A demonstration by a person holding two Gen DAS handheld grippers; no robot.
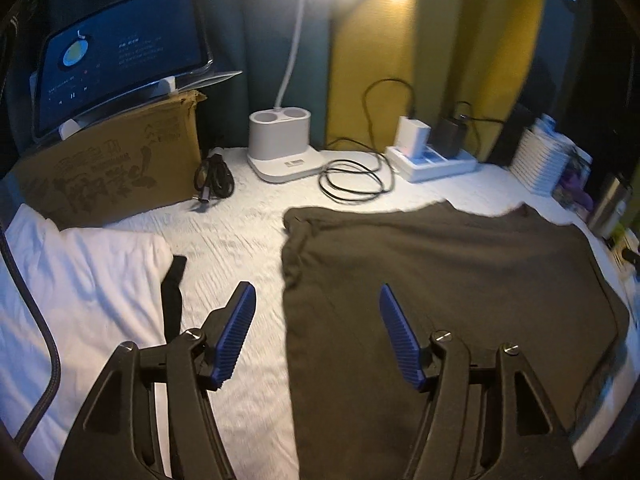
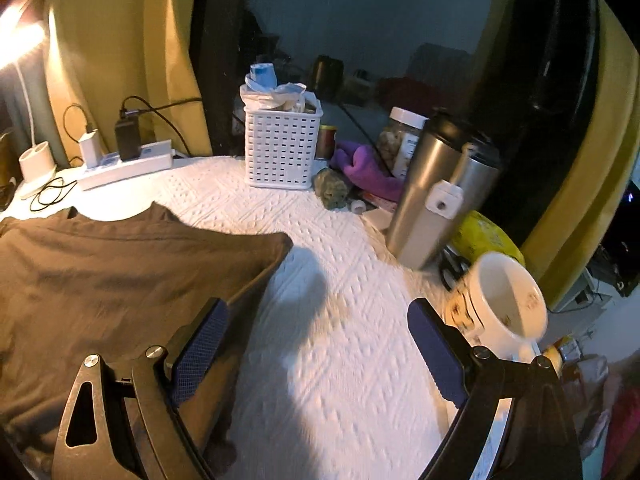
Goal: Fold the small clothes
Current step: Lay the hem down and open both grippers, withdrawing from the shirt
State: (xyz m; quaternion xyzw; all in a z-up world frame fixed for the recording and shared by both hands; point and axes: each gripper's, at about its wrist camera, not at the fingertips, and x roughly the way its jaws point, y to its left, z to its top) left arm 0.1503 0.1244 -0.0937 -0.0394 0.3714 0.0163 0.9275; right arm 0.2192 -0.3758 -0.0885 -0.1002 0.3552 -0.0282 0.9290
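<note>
Spread flat on white-quilted tabletop (image 1: 248, 240): one dark brown shirt (image 1: 440, 280). Beside shirt's left edge, one white garment (image 1: 80, 280). Above shirt's left edge, left claw (image 1: 318, 300), pads apart, empty. Off shirt's right edge, right claw (image 2: 318, 316), spread wider, empty. Beyond shirt: one white basket (image 2: 282, 148) stuffed with bags, two steel tumblers (image 2: 428, 188), one empty mug (image 2: 500, 300).

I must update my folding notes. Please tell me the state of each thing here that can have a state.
Left tool: open, empty.
Right tool: open, empty.
Brown shirt: spread flat, released.
Tablet: screen on.
Desk lamp: lit.
Mug: tilted, empty.
Steel tumbler: upright, lid closed.
</note>
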